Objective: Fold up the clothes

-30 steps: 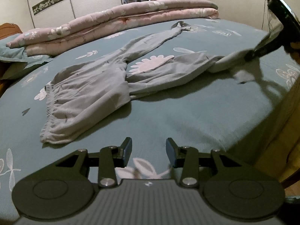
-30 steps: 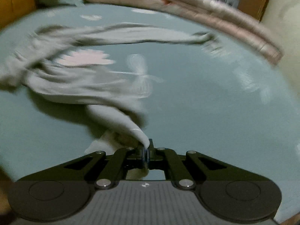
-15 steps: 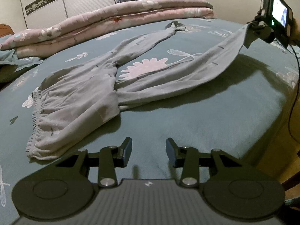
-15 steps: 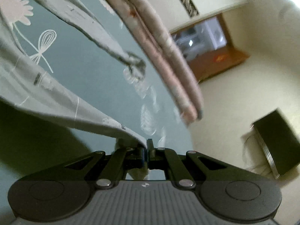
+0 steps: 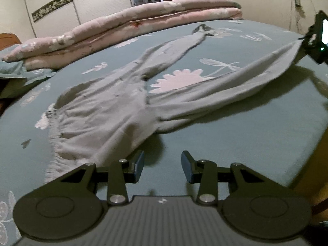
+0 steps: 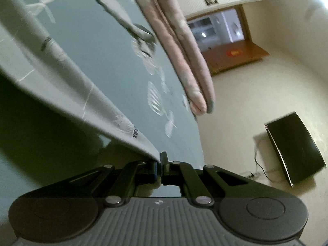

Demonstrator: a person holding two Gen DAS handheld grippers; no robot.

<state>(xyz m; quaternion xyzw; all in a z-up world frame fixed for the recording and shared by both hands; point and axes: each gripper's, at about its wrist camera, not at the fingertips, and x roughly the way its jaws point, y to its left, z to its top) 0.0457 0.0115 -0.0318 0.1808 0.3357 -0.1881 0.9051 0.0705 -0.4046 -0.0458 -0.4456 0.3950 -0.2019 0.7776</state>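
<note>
Grey trousers (image 5: 114,110): spread across the middle of the bed (image 5: 235,143), waistband toward its left edge, one leg stretched toward the far side beside the folded pink quilt (image 5: 127,26).
Other leg: its cuff (image 6: 141,141) lifted off the bed near the right edge.
Right gripper (image 6: 159,164): fingers pinched together on that cuff.
Left gripper (image 5: 162,164): fingers spread wide and empty, low over the near edge of the bed, just beside the waistband.
</note>
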